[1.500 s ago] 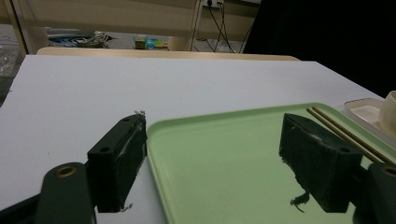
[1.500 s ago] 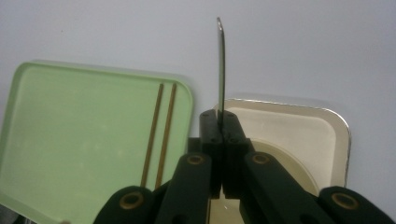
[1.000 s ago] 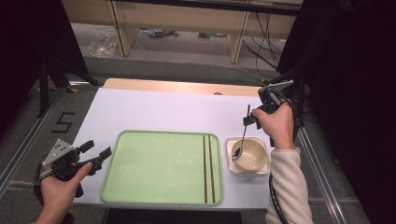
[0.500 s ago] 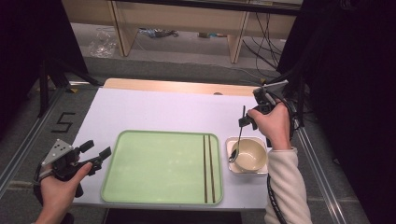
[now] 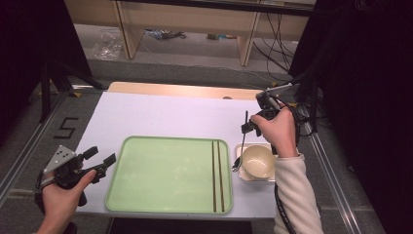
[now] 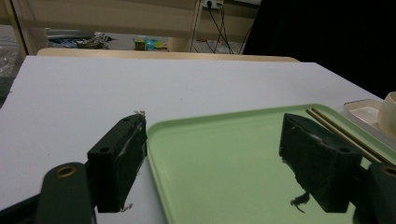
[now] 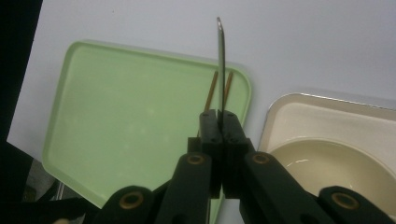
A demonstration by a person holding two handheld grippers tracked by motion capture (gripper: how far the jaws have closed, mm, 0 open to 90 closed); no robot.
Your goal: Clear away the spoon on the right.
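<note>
White table (image 5: 160, 117), green tray (image 5: 165, 175) centred, left gripper (image 5: 100, 158) at 8 o'clock, jaws spread, forearm low, right gripper (image 5: 249, 127) at 3 o'clock pinching spoon (image 5: 239, 148) beside bowl (image 5: 257, 162), wrist raised.

- Tray (image 5: 165, 175) sits at the table's (image 5: 160, 114) 6 o'clock edge
- Chopsticks (image 5: 217, 175) lie in it — at its 3 o'clock side
- Bowl (image 5: 257, 162) rests on a small dish (image 5: 243, 174), at 3 o'clock beside the tray

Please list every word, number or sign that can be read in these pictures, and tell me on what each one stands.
"5": a large dark figure on the grey floor, left of the table, in the high view.
Nothing readable on the green tray, the bowl or either tool.
</note>
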